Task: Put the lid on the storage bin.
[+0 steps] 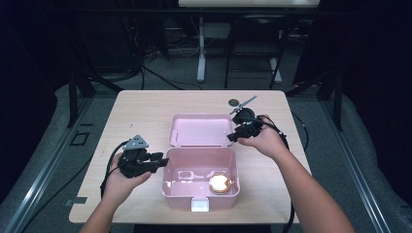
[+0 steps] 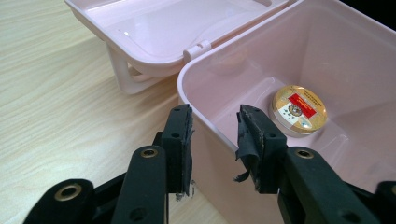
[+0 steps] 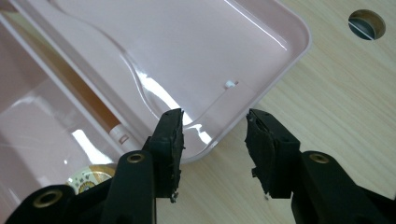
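Pink plastic box was seen standing open near the front edge of the wooden table, with its lid folded back flat behind it on the hinge. A small round tin with a gold-coloured top was seen lying on the floor of the box, towards its right front corner; in the left gripper view a red and white label could be made out on it. A white latch was seen on the front wall of the box.

The left gripper was held at the left wall of the box. In the left gripper view, its jaws were seen straddling that wall's rim, one outside the box and one inside, with gaps left on both sides, so the wall was not clamped and the gripper was parted.

The right gripper was held at the right edge of the lid. In the right gripper view, one jaw was seen over the lid's corner edge and the other over bare table, with a wide gap between them and nothing pressed; this gripper was likewise parted and empty.

A round hole in the table top was seen beyond the lid, well apart from the box.
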Tool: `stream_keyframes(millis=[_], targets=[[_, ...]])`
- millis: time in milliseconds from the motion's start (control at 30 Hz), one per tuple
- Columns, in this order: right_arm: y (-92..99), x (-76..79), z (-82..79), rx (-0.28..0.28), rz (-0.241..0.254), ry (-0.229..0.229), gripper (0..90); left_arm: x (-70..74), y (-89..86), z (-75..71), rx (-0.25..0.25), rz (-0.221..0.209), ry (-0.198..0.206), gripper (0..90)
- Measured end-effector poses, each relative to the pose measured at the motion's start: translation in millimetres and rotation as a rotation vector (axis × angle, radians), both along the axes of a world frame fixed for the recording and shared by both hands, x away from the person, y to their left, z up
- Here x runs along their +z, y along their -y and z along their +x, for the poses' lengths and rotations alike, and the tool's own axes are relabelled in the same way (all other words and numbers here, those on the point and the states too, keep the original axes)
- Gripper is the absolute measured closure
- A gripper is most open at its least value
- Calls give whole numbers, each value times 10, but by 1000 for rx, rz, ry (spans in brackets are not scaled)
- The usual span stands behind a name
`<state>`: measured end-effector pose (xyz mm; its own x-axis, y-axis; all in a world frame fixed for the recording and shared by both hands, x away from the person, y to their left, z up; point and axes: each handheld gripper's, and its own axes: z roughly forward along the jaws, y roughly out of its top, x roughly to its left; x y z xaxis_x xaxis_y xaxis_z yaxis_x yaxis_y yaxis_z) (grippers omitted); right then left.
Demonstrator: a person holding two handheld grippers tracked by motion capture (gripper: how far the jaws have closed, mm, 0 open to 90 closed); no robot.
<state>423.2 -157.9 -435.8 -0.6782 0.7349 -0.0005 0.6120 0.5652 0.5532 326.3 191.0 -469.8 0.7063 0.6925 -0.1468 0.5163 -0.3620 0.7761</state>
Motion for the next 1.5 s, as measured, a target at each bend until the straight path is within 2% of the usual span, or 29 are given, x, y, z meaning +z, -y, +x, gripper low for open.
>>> stream_keyframes(millis=[500,867,1000,1167,1367,1500], targets=[[30,-97,176,-132,92,5,603,3,24,-13,-27,8,-2,738],[13,-197,301,-179,80,-13,589,0,15,-15,-32,4,0,746],[13,-228,361,-231,111,-16,590,-2,14,-15,-31,1,-1,748],[38,-269,437,-297,119,-18,607,-3,10,-14,-31,-2,-3,751],[58,-310,495,-349,139,-26,622,-7,11,-16,-27,-5,0,752],[32,-312,505,-372,132,-24,644,-5,8,-13,-32,-3,-1,754]])
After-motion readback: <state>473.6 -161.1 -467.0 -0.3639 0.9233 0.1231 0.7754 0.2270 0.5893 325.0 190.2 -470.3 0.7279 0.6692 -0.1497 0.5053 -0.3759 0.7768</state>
